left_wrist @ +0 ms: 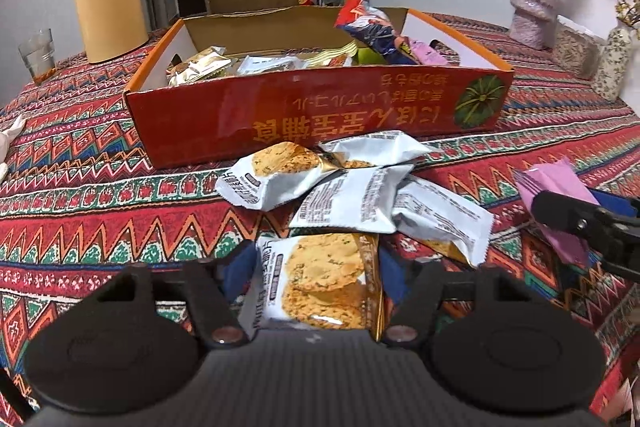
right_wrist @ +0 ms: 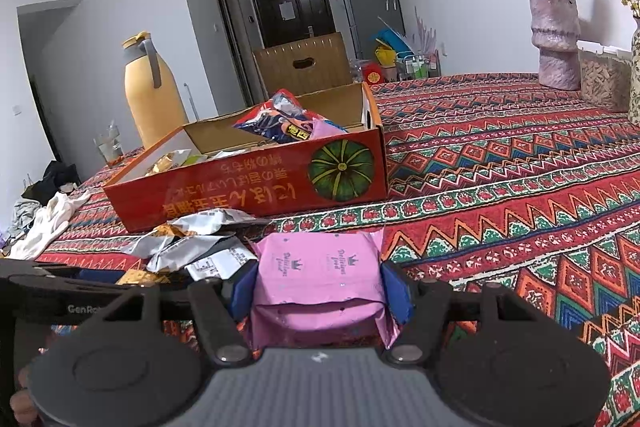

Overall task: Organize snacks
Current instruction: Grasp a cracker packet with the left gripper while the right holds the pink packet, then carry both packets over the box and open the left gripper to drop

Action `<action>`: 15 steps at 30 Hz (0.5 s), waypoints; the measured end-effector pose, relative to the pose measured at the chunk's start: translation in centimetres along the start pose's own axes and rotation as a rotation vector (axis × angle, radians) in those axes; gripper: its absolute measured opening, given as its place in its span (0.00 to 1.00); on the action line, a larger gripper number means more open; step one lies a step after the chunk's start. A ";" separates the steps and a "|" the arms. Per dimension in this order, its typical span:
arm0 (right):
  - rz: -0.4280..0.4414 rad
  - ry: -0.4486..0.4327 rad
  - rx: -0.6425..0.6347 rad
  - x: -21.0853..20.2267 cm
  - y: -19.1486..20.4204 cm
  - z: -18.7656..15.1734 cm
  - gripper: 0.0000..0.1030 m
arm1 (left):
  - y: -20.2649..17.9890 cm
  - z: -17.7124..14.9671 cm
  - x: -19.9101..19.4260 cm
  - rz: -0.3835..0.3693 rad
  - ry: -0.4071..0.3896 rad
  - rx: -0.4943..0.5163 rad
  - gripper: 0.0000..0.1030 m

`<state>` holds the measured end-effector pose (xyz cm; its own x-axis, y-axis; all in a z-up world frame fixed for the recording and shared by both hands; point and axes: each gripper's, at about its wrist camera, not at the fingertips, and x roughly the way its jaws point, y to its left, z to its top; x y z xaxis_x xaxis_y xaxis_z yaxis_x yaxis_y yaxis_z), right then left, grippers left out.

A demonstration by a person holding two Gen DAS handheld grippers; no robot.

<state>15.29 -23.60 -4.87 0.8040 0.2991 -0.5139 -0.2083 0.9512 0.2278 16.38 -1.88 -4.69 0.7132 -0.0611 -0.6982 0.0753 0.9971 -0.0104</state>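
Left gripper (left_wrist: 316,287): blue pads closed on a white cracker packet (left_wrist: 320,287); nearest of the loose pile (left_wrist: 352,187) before the box
Right gripper (right_wrist: 320,291): clamped on a pink packet (right_wrist: 320,279)
Box (left_wrist: 320,111): red cardboard, open, partly filled; on the patterned tablecloth (left_wrist: 100,187)
Risk: glossy, puffy wrappers could slip, or crackers crush, if squeezed unevenly; neighbouring packets may drag along

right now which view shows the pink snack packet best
The right wrist view: the pink snack packet fills the centre, gripped between the right gripper pads. The left wrist view shows only its corner at the right edge, partly behind that gripper.
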 end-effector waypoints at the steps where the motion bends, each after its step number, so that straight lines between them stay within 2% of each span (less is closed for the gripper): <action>1: 0.000 -0.002 -0.001 -0.1 0.1 0.0 0.63 | 0.1 -0.1 -0.2 -0.003 -0.003 -0.002 0.60; 9: -0.002 -0.014 -0.010 -1.2 0.5 -0.1 0.63 | 0.5 -0.6 -1.2 -0.004 -0.019 -0.013 0.59; 15: 0.000 -0.027 -0.022 -1.8 1.0 0.0 0.63 | 0.8 -0.6 -2.7 -0.005 -0.061 -0.014 0.59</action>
<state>13.64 -23.19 -3.69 0.8188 0.2971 -0.4912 -0.2201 0.9527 0.2094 14.08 -0.93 -3.24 0.7539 -0.0682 -0.6534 0.0692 0.9973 -0.0242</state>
